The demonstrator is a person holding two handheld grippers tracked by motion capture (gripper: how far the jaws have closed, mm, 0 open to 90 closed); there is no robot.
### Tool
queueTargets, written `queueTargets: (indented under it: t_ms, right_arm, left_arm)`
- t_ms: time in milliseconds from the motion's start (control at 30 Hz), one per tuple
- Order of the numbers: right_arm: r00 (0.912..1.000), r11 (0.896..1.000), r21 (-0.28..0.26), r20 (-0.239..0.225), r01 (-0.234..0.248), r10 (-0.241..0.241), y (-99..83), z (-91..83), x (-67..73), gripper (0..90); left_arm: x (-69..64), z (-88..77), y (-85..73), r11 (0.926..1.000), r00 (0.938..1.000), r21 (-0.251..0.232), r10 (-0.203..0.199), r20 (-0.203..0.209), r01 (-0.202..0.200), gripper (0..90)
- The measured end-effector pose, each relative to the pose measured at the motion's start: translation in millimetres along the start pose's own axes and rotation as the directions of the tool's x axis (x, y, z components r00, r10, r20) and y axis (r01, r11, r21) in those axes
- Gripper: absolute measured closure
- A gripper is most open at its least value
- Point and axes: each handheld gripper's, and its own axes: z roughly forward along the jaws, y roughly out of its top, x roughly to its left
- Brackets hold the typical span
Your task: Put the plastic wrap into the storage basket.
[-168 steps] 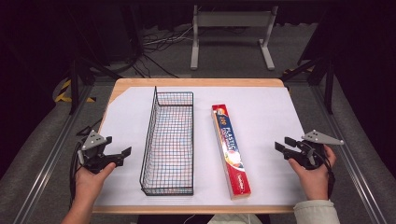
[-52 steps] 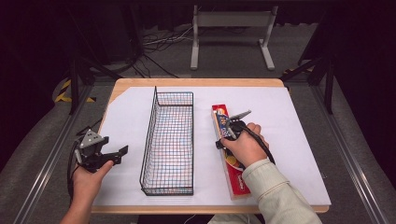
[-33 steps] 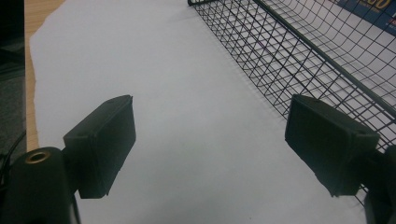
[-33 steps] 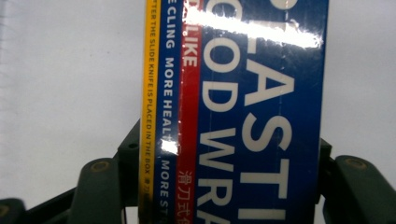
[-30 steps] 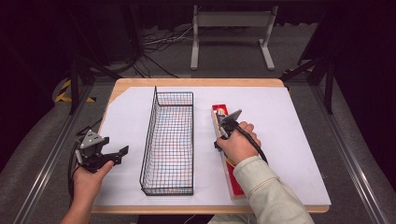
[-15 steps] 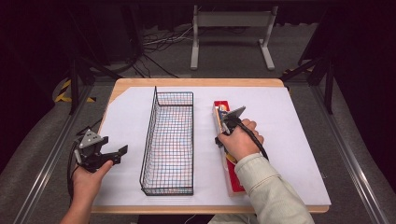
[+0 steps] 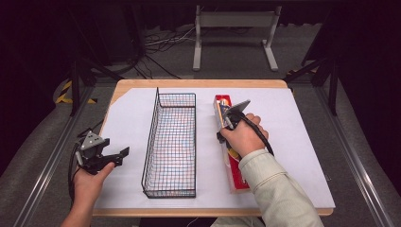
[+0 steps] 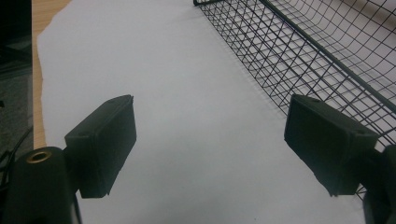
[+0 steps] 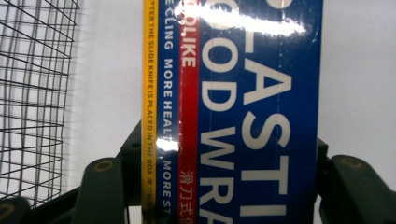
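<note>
A wooden table (image 7: 198, 83) is being covered by a white sheet (image 7: 302, 142), on which two long things are being carried.

The wood is being left bare along the far edge, at the far left corner where the sheet is cut off at a slant, and in a thin strip along the near edge. A black wire basket (image 7: 171, 142) is being borne left of the middle, lengthwise from near to far. Just to its right, a long box of plastic wrap (image 7: 236, 176) in red, blue and yellow is being shown lying parallel to the basket, apart from it, its near end close to the near edge of the sheet.
</note>
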Motion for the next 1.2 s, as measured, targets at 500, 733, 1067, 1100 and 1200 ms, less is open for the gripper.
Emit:
queueTargets:
  t_ms: [500, 733, 1067, 1100, 1200]
  right_arm:
    - [0.9985, 0.999, -0.015, -0.022, -0.05, 0.05, 8.6, -17.9, 3.5, 40.1]
    - [0.9957, 0.996, -0.038, -0.045, -0.083, 0.081, 14.3, -31.5, 15.0, 40.1]
    - [0.9943, 0.995, -0.063, -0.071, -0.084, 0.079, 22.0, -44.5, 32.0, 40.1]
    - [0.994, 0.994, -0.064, -0.074, -0.085, 0.08, 22.6, -45.0, 33.9, 40.1]
    - [0.9927, 0.994, -0.059, -0.085, -0.09, 0.085, 24.1, -45.8, 40.0, 40.1]
  left_arm:
    - [0.1, 0.8, -0.1, 1.0, 1.0, 0.0, 0.001, -0.005, -0.001, 17.6]
    - [1.7, 0.5, 0.0, 1.0, 1.0, -0.001, -0.004, -0.004, 0.004, 17.6]
    - [1.6, 1.2, 2.0, 0.9999, 1.0, -0.015, -0.004, -0.004, 0.004, 17.6]
    - [1.7, 1.3, 2.0, 0.9999, 1.0, -0.014, -0.004, -0.004, 0.004, 17.6]
    - [2.1, 1.1, 2.7, 0.9999, 1.0, -0.014, -0.004, -0.006, 0.004, 17.6]
